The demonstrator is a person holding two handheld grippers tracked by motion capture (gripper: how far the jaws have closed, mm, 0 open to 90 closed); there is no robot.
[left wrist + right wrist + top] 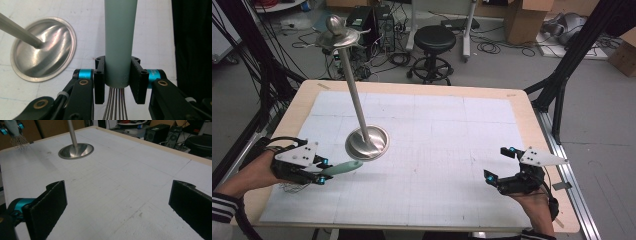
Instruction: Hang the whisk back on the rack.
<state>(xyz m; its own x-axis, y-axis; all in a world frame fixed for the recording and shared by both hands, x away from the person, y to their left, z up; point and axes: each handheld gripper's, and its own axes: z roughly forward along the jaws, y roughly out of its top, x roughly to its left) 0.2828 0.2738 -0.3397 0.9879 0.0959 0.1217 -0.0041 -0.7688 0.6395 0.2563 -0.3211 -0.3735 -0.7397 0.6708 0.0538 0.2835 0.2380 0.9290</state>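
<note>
Grey-green whisk handle [120, 40] clamped between the left gripper's [118, 82] jaws (wires trailing behind the pads).

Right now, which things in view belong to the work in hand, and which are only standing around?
In the work:
- whisk, clamped by its pale green handle in the left hand-held gripper
- steel stand with a tall pole, on the table

Only standing around:
- black stool
- cardboard boxes
- computer towers

High view looks down; both claw views, low, share the stand base [43, 48].
</note>
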